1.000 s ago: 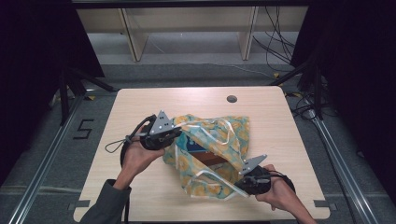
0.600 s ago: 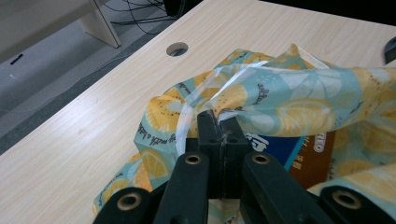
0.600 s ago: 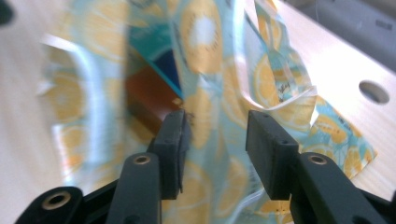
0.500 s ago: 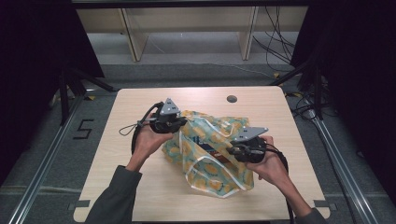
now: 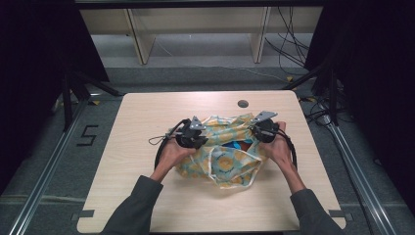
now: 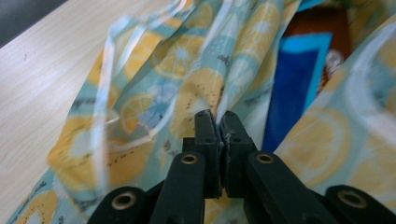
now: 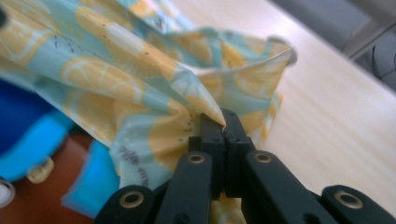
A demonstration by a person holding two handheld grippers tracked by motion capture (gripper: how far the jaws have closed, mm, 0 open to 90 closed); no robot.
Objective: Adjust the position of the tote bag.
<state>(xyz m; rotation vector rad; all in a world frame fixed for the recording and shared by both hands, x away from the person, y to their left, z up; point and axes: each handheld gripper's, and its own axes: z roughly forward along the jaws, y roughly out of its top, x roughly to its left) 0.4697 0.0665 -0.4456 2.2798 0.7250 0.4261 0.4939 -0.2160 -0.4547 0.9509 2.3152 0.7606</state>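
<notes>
A thin bag (image 5: 227, 161) printed with lemon slices lies at the middle of the wooden table (image 5: 137, 127). My left gripper (image 5: 202, 142) is at its left rim, shut on a fold of the bag (image 6: 187, 93), as the left gripper view (image 6: 219, 116) shows close up. My right gripper (image 5: 256, 137) is at the bag's far right rim and is shut on a pointed fold of the bag (image 7: 140, 70), with the fold caught at its tips (image 7: 220, 119). The bag's mouth is stretched between them. Inside lies a blue item (image 5: 240, 145) (image 6: 292, 88) (image 7: 28, 126) beside something brown (image 7: 42, 200).
A round cable hole (image 5: 243, 104) sits near the table's far edge. Bare tabletop lies to the left and in front of the bag. Wooden shelving legs (image 5: 139, 41) and loose cables (image 5: 293, 44) are on the floor beyond the table.
My right gripper has moved away from the table's front edge to the bag's far right rim. My left gripper has shifted right and lower. The bag's mouth is now spread between them.
</notes>
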